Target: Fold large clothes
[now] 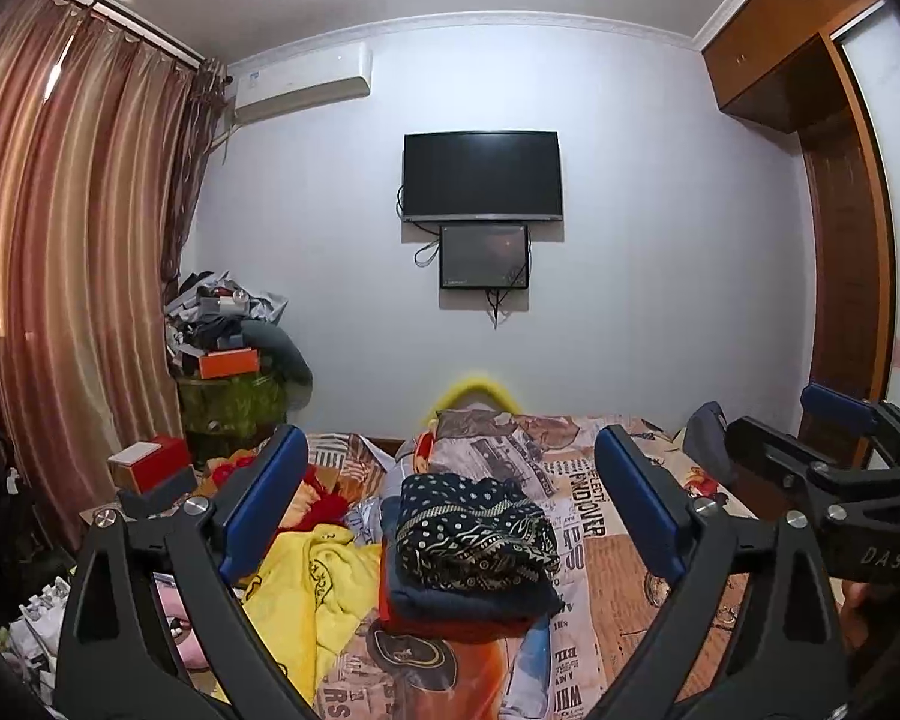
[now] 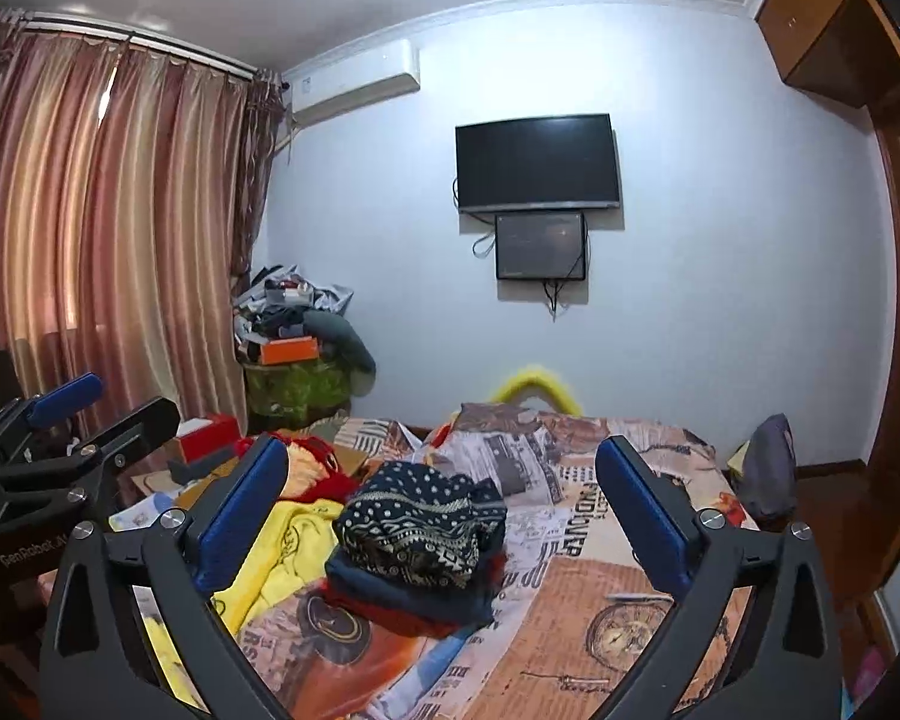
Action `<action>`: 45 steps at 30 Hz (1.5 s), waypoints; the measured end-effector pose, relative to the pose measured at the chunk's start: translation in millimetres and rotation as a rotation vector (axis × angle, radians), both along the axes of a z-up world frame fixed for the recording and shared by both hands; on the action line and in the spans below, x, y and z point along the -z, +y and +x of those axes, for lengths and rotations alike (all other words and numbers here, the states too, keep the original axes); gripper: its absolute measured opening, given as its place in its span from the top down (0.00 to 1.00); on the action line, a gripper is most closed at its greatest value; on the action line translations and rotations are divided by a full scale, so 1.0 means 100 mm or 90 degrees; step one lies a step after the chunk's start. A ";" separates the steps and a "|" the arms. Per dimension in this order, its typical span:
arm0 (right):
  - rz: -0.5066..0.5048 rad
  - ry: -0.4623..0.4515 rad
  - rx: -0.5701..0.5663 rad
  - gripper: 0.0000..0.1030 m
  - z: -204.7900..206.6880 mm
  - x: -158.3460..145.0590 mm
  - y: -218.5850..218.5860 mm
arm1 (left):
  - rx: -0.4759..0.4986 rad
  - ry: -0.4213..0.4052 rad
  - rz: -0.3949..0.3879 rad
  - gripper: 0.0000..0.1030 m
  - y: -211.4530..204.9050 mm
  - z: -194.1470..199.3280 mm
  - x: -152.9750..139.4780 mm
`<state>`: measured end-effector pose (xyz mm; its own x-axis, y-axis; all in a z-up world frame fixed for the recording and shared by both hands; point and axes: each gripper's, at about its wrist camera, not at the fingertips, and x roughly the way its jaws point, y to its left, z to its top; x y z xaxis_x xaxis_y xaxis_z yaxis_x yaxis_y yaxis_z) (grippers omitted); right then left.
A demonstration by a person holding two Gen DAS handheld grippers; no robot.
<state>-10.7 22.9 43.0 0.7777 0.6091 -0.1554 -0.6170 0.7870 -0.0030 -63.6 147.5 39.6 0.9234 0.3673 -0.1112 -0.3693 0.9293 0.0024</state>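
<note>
The left tongs (image 1: 450, 498) stand wide apart and hold nothing, their blue pads framing the bed rather than touching any cloth; the right tongs (image 2: 444, 510) are equally wide and equally empty, and each pair shows at the edge of the other's view, so the two hands hover side by side and roughly level. Just beyond the fingertips, on the printed bedspread (image 2: 576, 588), sits a stack of folded clothes (image 1: 471, 564): a dark patterned garment (image 2: 417, 531) on top, navy and red layers beneath it. The stack looks finished, so the step in hand is probably to fetch the next large piece. The likeliest candidate is the crumpled yellow garment (image 1: 312, 576) lying just beside the stack on its left, with a red garment (image 2: 312, 468) farther back. To do this well, each pair of tongs should pinch a separate corner or shoulder, lift clear of the stack without dragging it, and spread the cloth flat on the open bedspread to the right before any fold. Far off, a television (image 1: 482, 176) hangs on the wall.
</note>
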 end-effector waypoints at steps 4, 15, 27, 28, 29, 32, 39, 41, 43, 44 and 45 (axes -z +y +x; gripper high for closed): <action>-0.011 0.005 0.001 0.01 0.01 0.05 0.01 | -0.002 0.004 -0.008 0.06 0.03 0.01 0.04; -0.026 0.008 0.007 0.01 -0.03 0.09 0.00 | 0.001 0.009 -0.033 0.06 0.10 0.07 0.10; -0.027 0.022 0.008 0.01 -0.04 0.11 -0.02 | -0.001 0.020 -0.048 0.05 0.15 0.10 0.15; -0.027 0.023 0.009 0.01 -0.03 0.11 -0.02 | 0.001 0.021 -0.050 0.05 0.15 0.11 0.13; -0.027 0.023 0.009 0.01 -0.03 0.10 -0.02 | 0.003 0.022 -0.052 0.05 0.16 0.12 0.13; -0.026 0.023 0.011 0.01 -0.04 0.10 -0.03 | 0.012 0.023 -0.055 0.05 0.16 0.13 0.15; -0.018 0.027 0.015 0.01 -0.02 0.08 -0.06 | 0.018 0.027 -0.043 0.05 0.10 0.15 0.16; -0.016 0.029 0.017 0.01 -0.02 0.08 -0.07 | 0.022 0.033 -0.044 0.05 0.09 0.16 0.16; -0.014 0.029 0.018 0.01 -0.02 0.08 -0.07 | 0.023 0.035 -0.045 0.05 0.09 0.16 0.18; -0.012 0.029 0.019 0.01 -0.02 0.08 -0.08 | 0.024 0.036 -0.046 0.05 0.10 0.16 0.18; -0.010 0.029 0.020 0.01 -0.02 0.08 -0.09 | 0.025 0.037 -0.046 0.05 0.09 0.17 0.19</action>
